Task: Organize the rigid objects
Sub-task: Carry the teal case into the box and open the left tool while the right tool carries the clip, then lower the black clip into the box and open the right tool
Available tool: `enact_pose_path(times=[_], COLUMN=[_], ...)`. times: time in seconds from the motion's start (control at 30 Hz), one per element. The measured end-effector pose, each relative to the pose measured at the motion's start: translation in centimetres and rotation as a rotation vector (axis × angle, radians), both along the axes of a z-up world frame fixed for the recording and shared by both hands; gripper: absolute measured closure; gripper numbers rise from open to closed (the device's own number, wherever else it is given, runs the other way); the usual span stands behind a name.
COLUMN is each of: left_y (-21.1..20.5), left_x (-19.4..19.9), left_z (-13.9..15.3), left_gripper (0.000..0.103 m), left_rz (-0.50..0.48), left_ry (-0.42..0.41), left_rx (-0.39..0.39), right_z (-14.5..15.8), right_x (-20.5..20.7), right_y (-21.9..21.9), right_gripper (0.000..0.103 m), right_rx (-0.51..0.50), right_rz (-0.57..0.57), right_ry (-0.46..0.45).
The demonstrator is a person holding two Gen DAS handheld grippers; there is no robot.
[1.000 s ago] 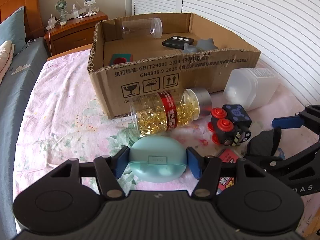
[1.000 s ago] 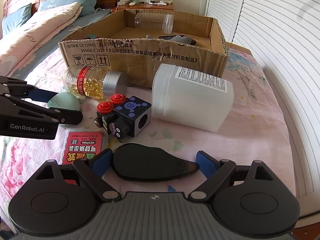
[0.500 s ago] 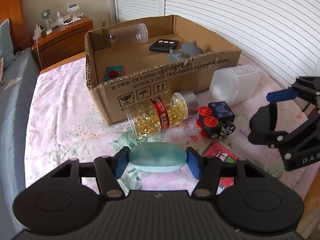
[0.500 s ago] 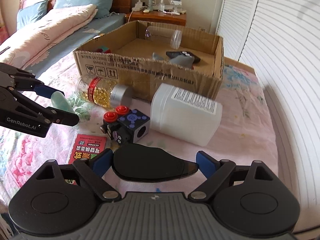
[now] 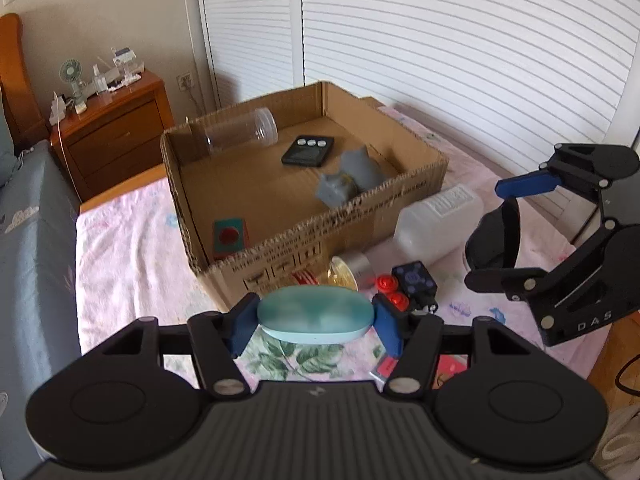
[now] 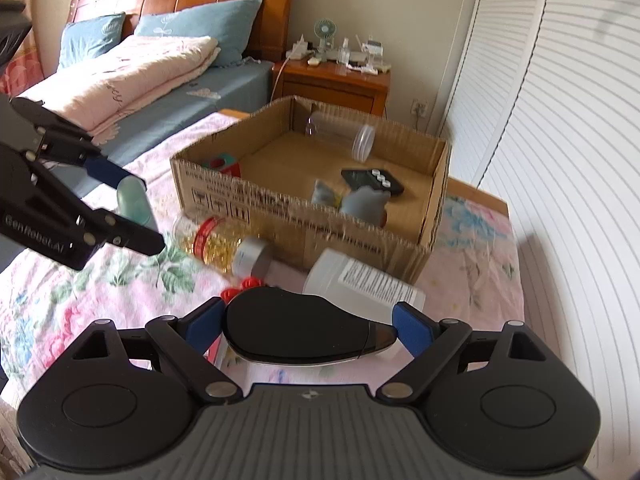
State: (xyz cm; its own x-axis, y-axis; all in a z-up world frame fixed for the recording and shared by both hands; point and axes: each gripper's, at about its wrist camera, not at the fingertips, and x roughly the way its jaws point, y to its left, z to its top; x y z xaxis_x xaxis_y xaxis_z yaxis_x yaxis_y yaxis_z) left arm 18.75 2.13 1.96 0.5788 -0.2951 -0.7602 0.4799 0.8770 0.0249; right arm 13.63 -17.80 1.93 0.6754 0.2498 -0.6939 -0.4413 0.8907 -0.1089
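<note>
Left claw clamped on 1 teal oval case, blue pads on both ends, held in the air over the bed. Right claw grips 1 black mouse-shaped item, also lifted; left pad touches it, and the tapered tip meets the right pad.

Ahead of the left claw: 1 cardboard box, open top. Inside it, 5 items: 1 clear jar on its side at the far wall, 1 black remote with three buttons, 2 grey lumps touching each other near the front wall, 1 teal block with red dot in the near-left corner.

Between claws and box, on the bed: 1 capsule bottle lying down, silver cap, against the box front; 1 white jug on its side, just right of it; 1 dark cube toy with 2 red knobs, between bottle and jug; 1 red card flat under the left claw's right finger.

Far behind the box: 1 nightstand with 1 small fan plus clutter too small to count. Left of the right claw: 2 blue pillows.
</note>
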Motion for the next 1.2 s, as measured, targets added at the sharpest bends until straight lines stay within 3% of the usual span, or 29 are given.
enact_pose_path(times=[0.23, 0.5, 0.53, 0.6, 0.83, 1.2], left_y=[-0.7, -1.3, -1.1, -0.7, 0.4, 3.6], left_x=[5.1, 11.9, 12.3, 12.8, 10.5, 3.0], left_z=[2.6, 0.1, -0.2, -0.5, -0.1, 0.0], left_gripper=[0.043, 0.042, 0.040, 0.017, 0.006, 0.003], left_rz=[0.013, 0.059, 0.070, 0.092, 0.097, 0.159], left_ry=[-0.078, -0.030, -0.023, -0.015, -0.060, -0.082], left_rx=[-0.011, -0.007, -0.015, -0.036, -0.033, -0.047], right_z=[2.0, 2.3, 2.3, 2.3, 2.3, 3.3], right_x=[2.2, 3.8, 3.9, 4.2, 4.9, 8.3], right_y=[0.3, 0.6, 0.5, 0.5, 0.4, 1.7], right_gripper=[0.010, 0.010, 0.010, 0.010, 0.010, 0.010], right_rx=[0.021, 0.028, 0.029, 0.026, 0.018, 0.032], right_rz=[0.017, 0.017, 0.016, 0.013, 0.007, -0.004], right_ry=[-0.061, -0.065, -0.063, -0.060, -0.053, -0.046])
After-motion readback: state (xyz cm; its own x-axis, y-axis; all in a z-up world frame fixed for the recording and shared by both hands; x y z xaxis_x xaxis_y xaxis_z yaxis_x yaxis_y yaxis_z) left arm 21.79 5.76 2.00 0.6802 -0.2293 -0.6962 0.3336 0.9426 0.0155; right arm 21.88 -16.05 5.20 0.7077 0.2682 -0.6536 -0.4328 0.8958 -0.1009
